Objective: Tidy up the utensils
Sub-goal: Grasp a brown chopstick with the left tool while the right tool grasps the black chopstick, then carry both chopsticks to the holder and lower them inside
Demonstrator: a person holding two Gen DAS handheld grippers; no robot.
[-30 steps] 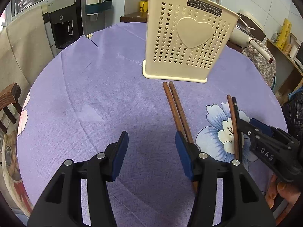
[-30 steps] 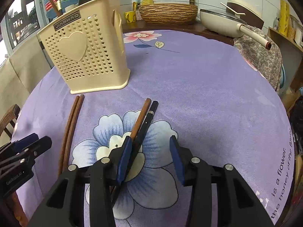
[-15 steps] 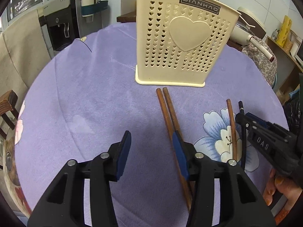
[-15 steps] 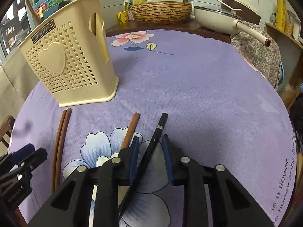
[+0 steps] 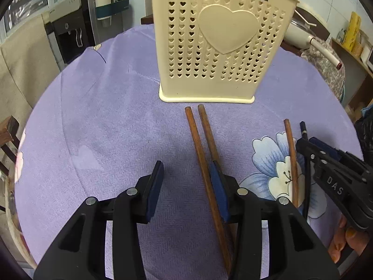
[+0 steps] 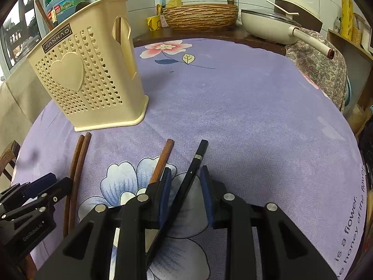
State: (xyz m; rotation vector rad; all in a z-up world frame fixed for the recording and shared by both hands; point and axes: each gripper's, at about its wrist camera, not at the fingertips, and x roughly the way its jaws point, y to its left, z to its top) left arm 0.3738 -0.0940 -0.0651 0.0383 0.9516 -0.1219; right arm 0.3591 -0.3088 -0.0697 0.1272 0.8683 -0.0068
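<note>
Both grippers have advanced toward the perforated cream holder (image 5: 221,46). The left gripper (image 5: 188,186) gapes beside paired wooden chopsticks (image 5: 202,154); the right gripper (image 6: 185,193) loosely brackets a slim black chopstick (image 6: 191,170), mid-table on lilac cloth (image 6: 256,116).

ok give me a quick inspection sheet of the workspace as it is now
surface: round table under a purple floral tablecloth.
job's things: cream perforated utensil holder upright; pair of brown chopsticks flat in front of it; single brown chopstick and black chopstick lying on the blue flower print.
clutter: nothing seen on the cloth.
grippers: left gripper open, one chopstick of the pair between its jaws; right gripper open around the black chopstick.
cables: nothing seen.
surroundings: woven basket, cream pan, water dispenser.
</note>
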